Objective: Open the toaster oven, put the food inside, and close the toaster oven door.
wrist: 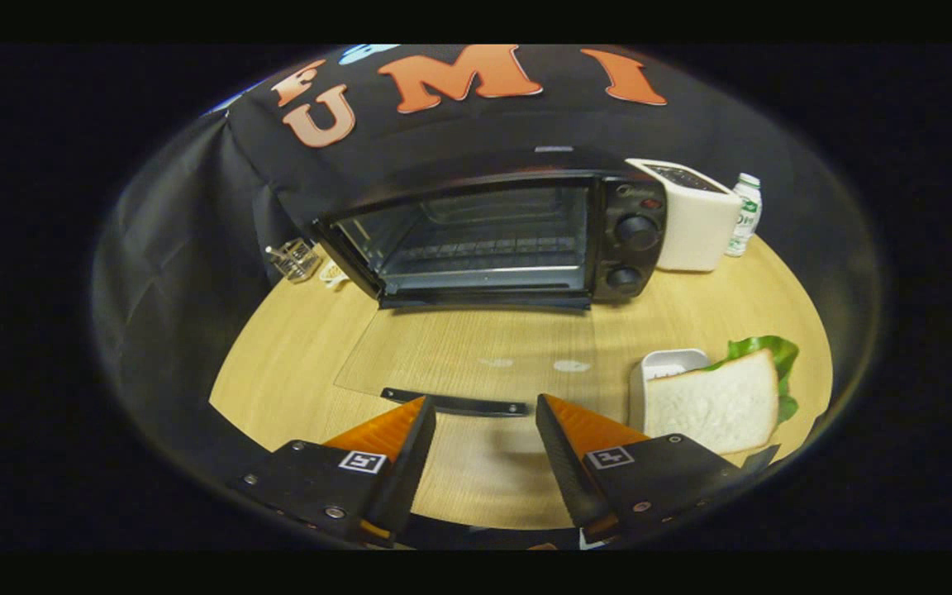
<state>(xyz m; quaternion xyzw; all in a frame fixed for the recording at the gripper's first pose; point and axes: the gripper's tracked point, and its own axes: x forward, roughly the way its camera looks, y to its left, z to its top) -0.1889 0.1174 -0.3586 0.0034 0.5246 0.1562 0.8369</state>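
A black toaster oven [517, 235] stands at the back of the wooden table with its cavity and wire rack exposed. Its glass door [468, 351] lies folded down flat toward me, and the door's dark handle [455, 402] sits just ahead of my fingertips. My gripper [484, 409] is open, hovering above the table with nothing between its fingers. A sandwich of white bread and green lettuce [728, 401] rests on a small white tray [668, 364], just to the right of my right finger.
A white appliance [695, 219] stands against the oven's right side, with a small white-and-green bottle [746, 213] beyond it. A clear plastic item [294, 259] lies left of the oven. Black cloth walls close in behind and left. Bare wood [294, 364] lies left of the door.
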